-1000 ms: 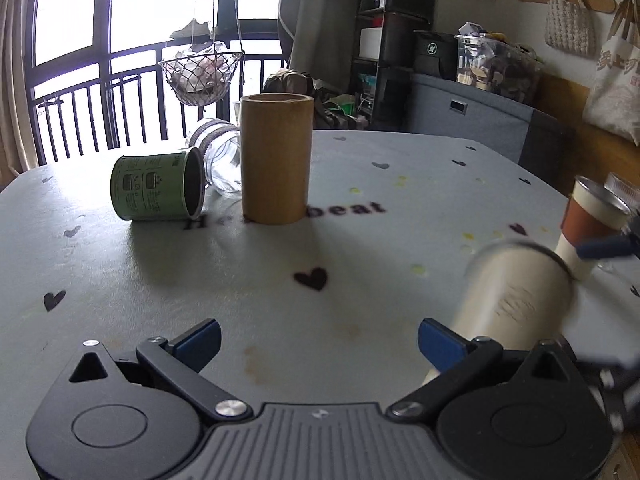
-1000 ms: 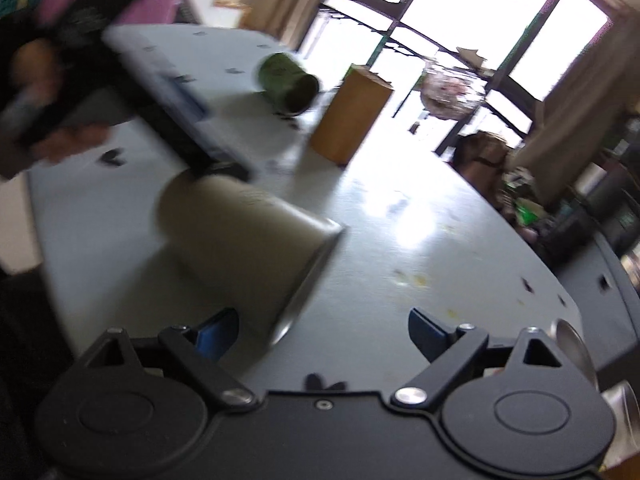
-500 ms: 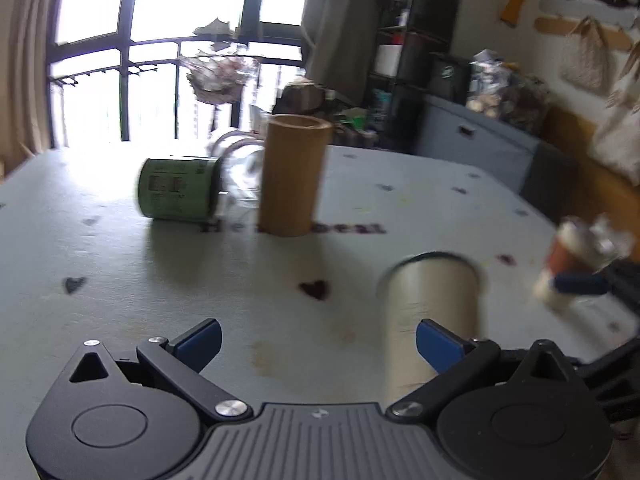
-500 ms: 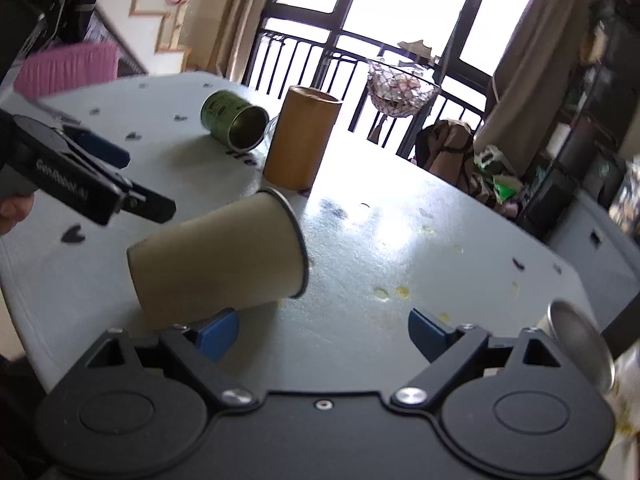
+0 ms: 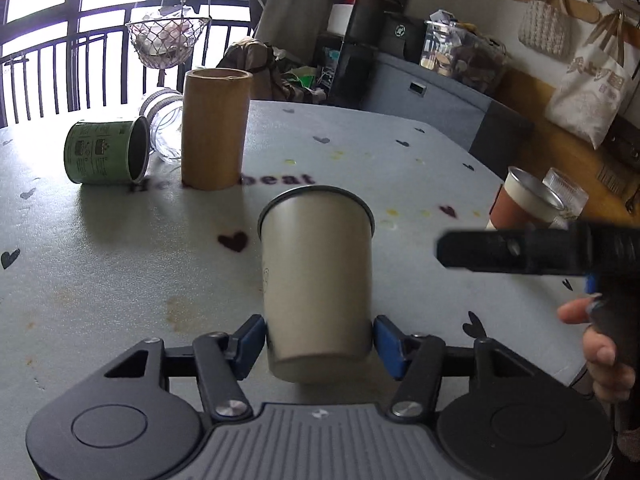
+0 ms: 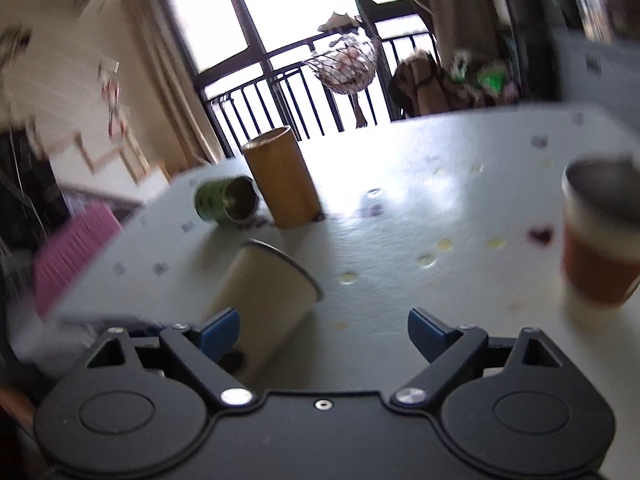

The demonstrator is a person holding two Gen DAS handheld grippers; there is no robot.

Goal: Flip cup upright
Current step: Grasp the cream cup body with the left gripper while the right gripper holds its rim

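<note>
A beige metal cup (image 5: 318, 280) with a dark rim stands mouth-up between the blue pads of my left gripper (image 5: 319, 340), which is shut on its lower part just above the grey table (image 5: 120, 280). The same cup shows tilted in the right wrist view (image 6: 260, 300), left of center. My right gripper (image 6: 324, 330) is open and empty, its jaws wide apart to the right of the cup. It appears in the left wrist view as a dark bar (image 5: 520, 250) held by a hand.
A tall bamboo cup (image 5: 214, 128) stands upright at the back. A green tin (image 5: 106, 152) and a clear glass jar (image 5: 164, 124) lie on their sides beside it. A white and brown paper cup (image 5: 524, 204) and a small glass (image 5: 566, 192) stand at the table's right edge.
The beige cup went from lying on its side by the right gripper to mouth-up in my left gripper, which closed on it. The right gripper pulled away to the right.
</note>
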